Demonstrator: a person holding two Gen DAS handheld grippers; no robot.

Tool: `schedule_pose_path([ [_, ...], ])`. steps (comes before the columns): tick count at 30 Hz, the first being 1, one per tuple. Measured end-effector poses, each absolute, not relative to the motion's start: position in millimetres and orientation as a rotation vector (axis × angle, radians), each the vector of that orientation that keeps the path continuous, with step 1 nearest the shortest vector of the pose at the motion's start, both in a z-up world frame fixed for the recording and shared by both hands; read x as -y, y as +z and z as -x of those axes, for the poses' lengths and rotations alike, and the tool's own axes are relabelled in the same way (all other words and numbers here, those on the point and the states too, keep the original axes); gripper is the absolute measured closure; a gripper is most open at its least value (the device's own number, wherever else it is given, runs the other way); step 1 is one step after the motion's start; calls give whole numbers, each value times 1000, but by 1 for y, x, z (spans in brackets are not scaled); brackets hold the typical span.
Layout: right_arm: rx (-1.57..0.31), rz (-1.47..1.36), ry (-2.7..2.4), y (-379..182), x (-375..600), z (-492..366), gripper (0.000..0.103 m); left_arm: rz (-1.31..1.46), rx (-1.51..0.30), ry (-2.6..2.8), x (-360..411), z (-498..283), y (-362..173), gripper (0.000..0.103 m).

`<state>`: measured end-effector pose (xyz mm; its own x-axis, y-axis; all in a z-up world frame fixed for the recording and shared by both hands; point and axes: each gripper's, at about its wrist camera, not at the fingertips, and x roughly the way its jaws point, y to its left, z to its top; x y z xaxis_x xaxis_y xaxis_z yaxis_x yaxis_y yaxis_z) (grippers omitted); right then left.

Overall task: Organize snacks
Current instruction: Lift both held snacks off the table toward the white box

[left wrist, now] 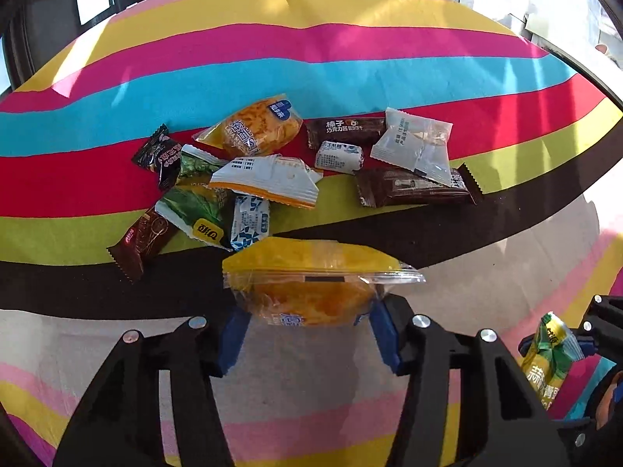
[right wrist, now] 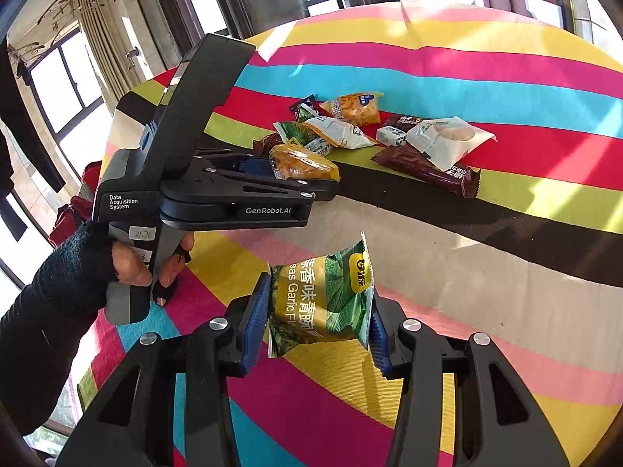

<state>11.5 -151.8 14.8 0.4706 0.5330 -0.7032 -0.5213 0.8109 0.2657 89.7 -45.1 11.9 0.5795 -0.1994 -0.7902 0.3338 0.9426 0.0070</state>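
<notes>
Both grippers loaded — striped cloth (left wrist: 311,74).
Left gripper (left wrist: 307,327) clamping yellow bread packet (left wrist: 311,292); right gripper (right wrist: 319,319) gripping green pea bag (right wrist: 323,303) (pile (left wrist: 272,171) beyond).

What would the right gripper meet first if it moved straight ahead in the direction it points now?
Probably bare striped cloth. The right gripper, shut on a green garlic pea packet, points down at the pale stripe. The brown chocolate bar lies further along, though depth is unclear.

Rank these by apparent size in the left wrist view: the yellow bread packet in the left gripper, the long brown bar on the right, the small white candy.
1. yellow bread packet, though nearness inflates it
2. long brown bar
3. small white candy
</notes>
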Motion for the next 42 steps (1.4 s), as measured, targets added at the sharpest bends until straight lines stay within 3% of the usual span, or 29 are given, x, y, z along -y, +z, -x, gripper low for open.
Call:
schedule_pose_path([
  [27,-891,63,650,17,133,-4,60,-60,-824,-189,-39,75,42,47],
  [42,-841,143,856,39,35,82,60,7,-815,-51,-117,151,36,47],
])
